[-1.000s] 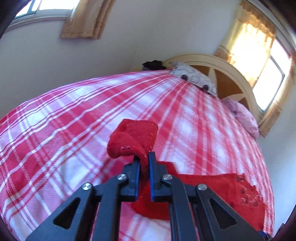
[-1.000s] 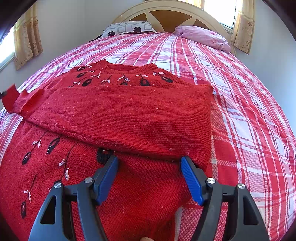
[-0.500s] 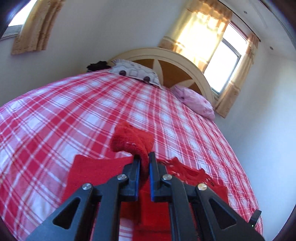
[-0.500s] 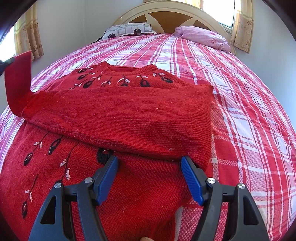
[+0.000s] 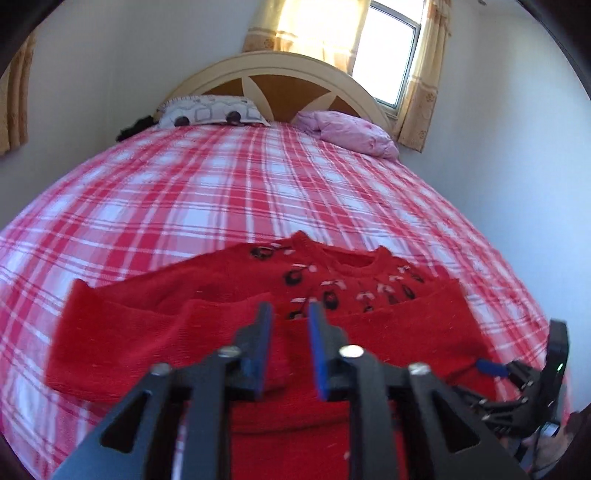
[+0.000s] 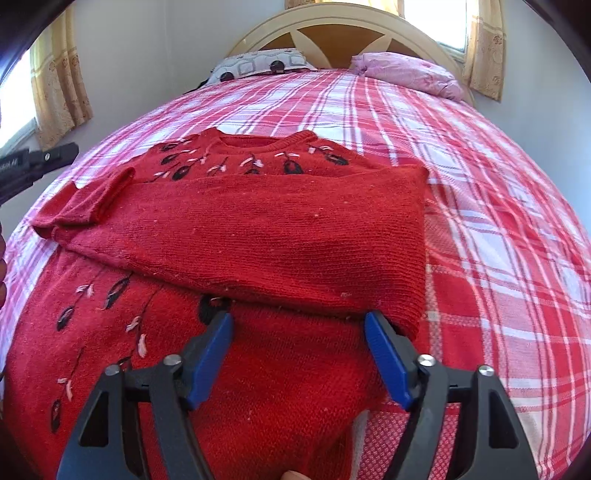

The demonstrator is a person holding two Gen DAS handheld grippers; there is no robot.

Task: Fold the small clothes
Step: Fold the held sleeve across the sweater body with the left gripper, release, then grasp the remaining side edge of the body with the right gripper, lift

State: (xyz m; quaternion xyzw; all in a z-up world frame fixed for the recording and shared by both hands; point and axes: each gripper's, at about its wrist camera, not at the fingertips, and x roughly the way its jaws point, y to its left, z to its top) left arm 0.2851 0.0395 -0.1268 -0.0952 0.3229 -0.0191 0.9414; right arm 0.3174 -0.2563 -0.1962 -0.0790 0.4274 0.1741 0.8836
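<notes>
- The red sweater (image 6: 280,236) lies flat on the plaid bedspread (image 6: 498,184), filling the centre and lower left of the right wrist view, its folded sleeve (image 6: 258,236) running left to right across the chest.
- The left gripper (image 5: 288,325) is opening, nothing between its jaws; the sleeve cuff (image 5: 122,332) lies at its lower left.
- The right gripper (image 6: 299,328), jaws spreading and empty, hovers just over the sleeve's lower edge, so it looks nearer the body.

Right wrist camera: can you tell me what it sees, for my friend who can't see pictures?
A red sweater with dark leaf stitching lies on a red-and-white checked bed, one sleeve folded across its chest. The right tongs, with blue pads, are opening just above the sweater, holding nothing. Two pillows sit at the headboard.
</notes>
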